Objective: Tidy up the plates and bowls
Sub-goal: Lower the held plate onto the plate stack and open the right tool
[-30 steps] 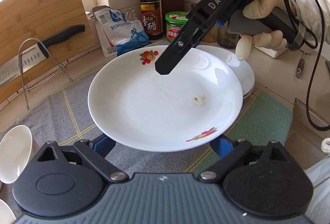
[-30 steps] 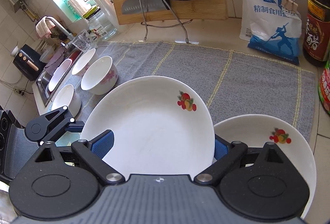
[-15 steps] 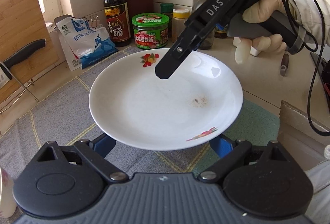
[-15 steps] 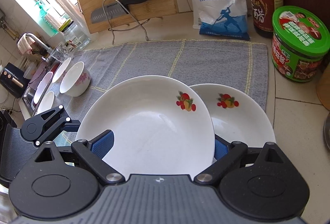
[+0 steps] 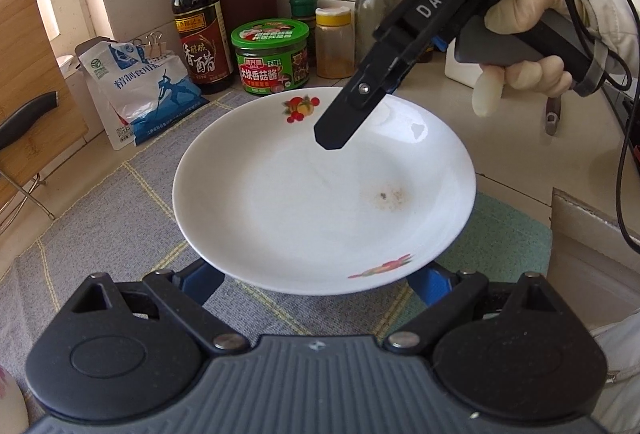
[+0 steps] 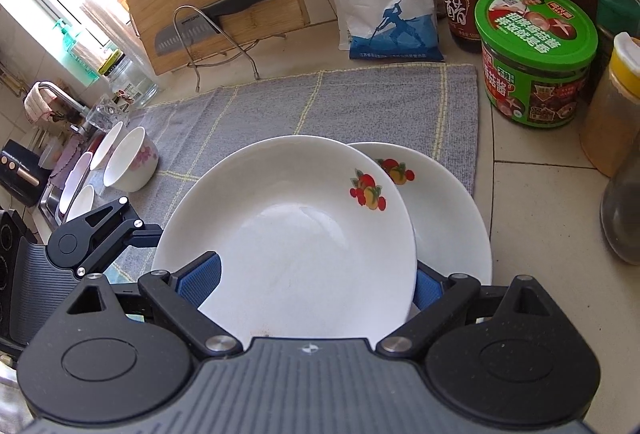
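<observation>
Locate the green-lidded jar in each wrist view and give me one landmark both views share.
Left wrist view: the green-lidded jar stands upper centre, at the back of the counter beyond the held plate, just right of the dark sauce bottle.
Right wrist view: the jar is at upper right, on the tile beside the grey mat.
Shared landmark: the blue-and-white bag, left of the bottle in both.

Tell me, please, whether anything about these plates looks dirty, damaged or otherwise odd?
Yes: the upper plate, held between both grippers, has a brownish speckled smudge inside its well, right of centre in the left wrist view. It looks like dried food residue, so the plate may not be clean. I see no chips or cracks.
</observation>
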Demonstrator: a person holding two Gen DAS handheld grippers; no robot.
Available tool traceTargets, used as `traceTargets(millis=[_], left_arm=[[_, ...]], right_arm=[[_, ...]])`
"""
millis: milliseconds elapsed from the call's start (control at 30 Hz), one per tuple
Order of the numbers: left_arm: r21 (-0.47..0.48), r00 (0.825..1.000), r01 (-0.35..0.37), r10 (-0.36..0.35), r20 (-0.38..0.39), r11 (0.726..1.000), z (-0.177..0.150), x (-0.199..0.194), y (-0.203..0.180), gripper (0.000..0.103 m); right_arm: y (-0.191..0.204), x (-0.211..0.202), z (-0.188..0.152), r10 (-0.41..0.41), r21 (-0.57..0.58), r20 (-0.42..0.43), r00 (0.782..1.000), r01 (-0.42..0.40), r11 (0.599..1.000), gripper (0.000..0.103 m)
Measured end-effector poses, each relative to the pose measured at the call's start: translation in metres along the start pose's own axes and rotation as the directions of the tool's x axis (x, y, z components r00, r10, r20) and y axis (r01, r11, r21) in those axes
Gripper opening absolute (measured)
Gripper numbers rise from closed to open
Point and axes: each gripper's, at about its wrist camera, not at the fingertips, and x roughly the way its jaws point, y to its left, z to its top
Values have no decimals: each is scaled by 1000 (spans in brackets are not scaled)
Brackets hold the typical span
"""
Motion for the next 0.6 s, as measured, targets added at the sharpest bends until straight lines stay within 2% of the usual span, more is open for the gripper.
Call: traceTargets(millis=[233,600], left_arm=[[-19,1000,19,-19,7,1000,6,5,5,96],[14,1000,19,-20,21,1000,8,7,4,96]], right_arm=[[-11,-6,-10,-15,38,3,1000,15,999,98],[-19,-20,-23,-46,90,27,999,43,995,99]])
